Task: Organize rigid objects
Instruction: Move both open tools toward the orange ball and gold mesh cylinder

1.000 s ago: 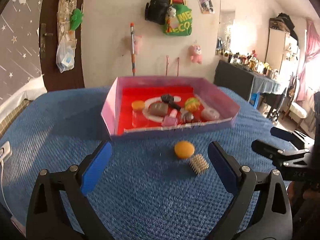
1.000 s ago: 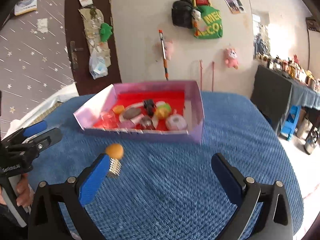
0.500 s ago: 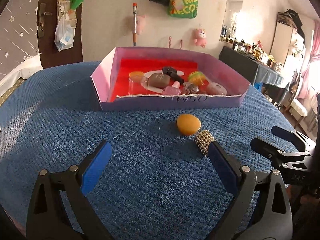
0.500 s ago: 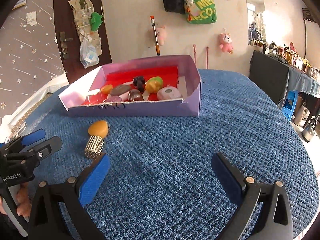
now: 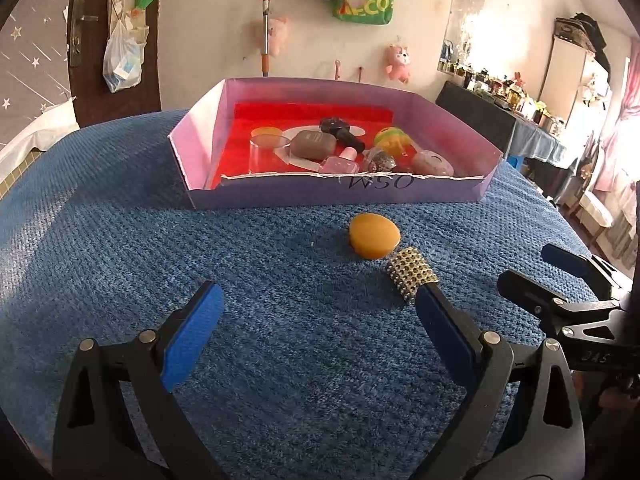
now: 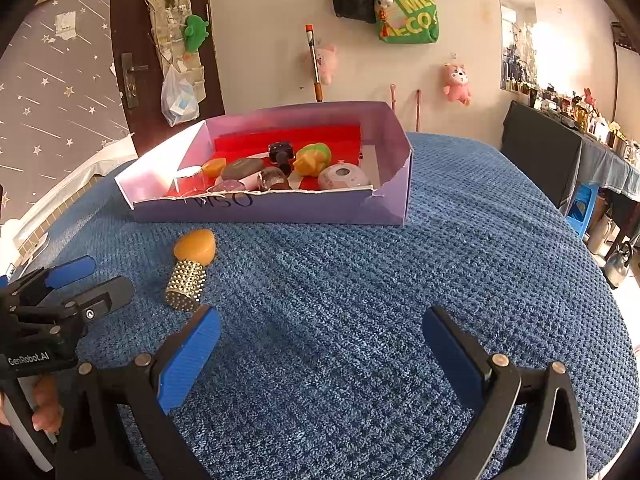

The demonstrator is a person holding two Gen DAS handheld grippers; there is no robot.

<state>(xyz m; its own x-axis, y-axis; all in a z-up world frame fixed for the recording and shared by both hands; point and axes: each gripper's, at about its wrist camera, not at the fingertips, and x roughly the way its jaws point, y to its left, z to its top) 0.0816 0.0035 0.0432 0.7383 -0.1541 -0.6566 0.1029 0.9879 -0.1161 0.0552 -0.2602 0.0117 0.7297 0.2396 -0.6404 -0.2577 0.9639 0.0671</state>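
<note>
Surface: blue knitted cloth [image 5: 120, 240], where we work.
Jaws: our left gripper [image 5: 316, 320] and right gripper [image 6: 320, 344] gape wide, empty.
Risk: we may roll the gold studded cylinder [image 5: 412, 276] against the orange rounded block [image 5: 374, 236].

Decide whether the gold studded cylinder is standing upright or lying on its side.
Lying on its side. The gold studded cylinder rests lengthwise on the blue blanket, one end toward the orange piece.

Orange disc [image 5: 374, 235] touching studded gold cylinder [image 5: 412, 274], before filled box [image 5: 336, 194]

Studded cylinder [image 5: 412, 278] end hidden behind tongs pad.
</note>
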